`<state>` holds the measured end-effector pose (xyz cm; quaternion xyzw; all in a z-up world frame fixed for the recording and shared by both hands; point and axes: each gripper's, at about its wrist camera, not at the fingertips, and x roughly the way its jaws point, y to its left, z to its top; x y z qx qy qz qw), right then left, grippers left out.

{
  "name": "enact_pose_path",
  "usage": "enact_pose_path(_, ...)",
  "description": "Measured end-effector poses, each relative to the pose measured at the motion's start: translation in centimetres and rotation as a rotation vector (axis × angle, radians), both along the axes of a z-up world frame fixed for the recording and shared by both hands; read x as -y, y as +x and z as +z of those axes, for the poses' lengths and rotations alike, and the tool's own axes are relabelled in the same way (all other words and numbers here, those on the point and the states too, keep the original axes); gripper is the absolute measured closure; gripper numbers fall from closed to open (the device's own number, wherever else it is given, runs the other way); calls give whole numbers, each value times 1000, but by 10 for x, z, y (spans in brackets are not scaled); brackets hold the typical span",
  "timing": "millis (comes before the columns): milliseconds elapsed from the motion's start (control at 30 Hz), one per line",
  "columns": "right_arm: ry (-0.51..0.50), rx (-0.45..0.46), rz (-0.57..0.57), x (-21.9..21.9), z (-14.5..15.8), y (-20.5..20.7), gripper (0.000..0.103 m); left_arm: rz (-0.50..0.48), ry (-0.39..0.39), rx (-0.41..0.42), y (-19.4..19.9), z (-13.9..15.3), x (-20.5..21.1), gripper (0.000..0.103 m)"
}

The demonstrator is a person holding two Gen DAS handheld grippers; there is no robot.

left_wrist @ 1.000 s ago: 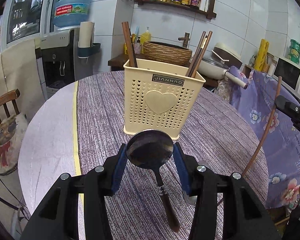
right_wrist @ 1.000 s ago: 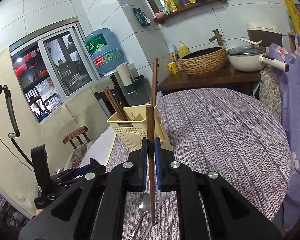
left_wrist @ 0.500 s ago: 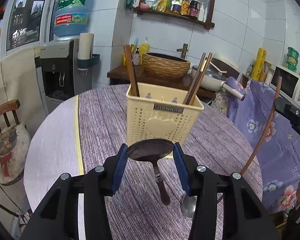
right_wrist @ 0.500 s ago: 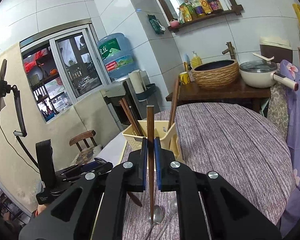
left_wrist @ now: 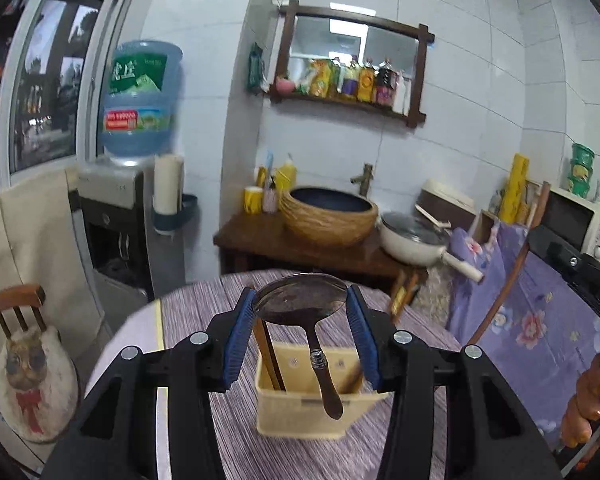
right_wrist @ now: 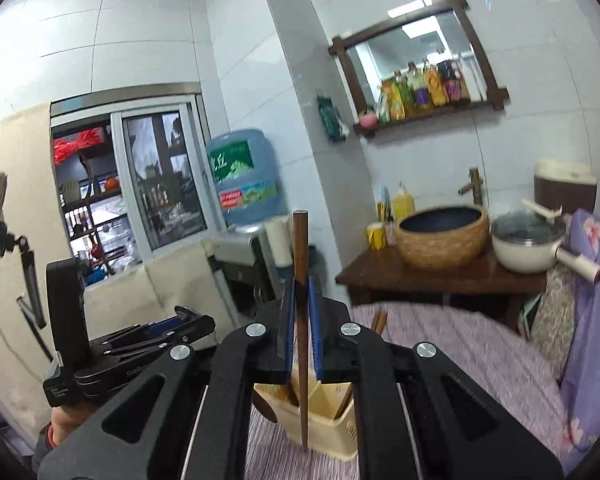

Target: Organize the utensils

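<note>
The left gripper point(left_wrist: 300, 312) grips a metal spoon point(left_wrist: 300, 304) by its bowl between blue fingers point(left_wrist: 238, 330), handle hanging above a cream utensil holder point(left_wrist: 300, 412) with chopsticks point(left_wrist: 270, 354) on the striped bench point(left_wrist: 204, 304).

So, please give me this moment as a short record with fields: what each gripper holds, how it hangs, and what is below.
left gripper: shut on spoon, bowl between pads, handle hanging down
right gripper: shut on chopstick, near upright
utensil holder: cream, on striped table, below both utensils
already in holder: brown chopsticks
</note>
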<state>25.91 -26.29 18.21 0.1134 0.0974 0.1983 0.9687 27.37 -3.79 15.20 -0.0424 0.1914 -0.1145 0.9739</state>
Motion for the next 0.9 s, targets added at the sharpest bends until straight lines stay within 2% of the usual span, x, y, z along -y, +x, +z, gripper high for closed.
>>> enact_pose_path(100, -5, 28, -30, -7, 9, 15, 95, 45, 11, -3, 20, 1, 1, 57)
enact_pose_path(200, -24, 47, -55, -16, 5, 26, 95, 83, 35, -15, 36, -12, 4, 57)
enact_pose_path(400, -80, 41, -99, -32, -30, 45, 95, 121, 72, -29, 46, -45, 9, 57)
enact_pose_path(467, -99, 17, -104, -36, -44, 50, 95, 120, 71, -42, 48, -55, 9, 57)
enact_pose_path(733, -73, -96, -86, -37, -92, 64, 95, 116, 95, -89, 49, -89, 11, 57)
enact_pose_path(900, -66, -126, -79, -40, -106, 66, 95, 107, 97, -125, 52, -106, 10, 57)
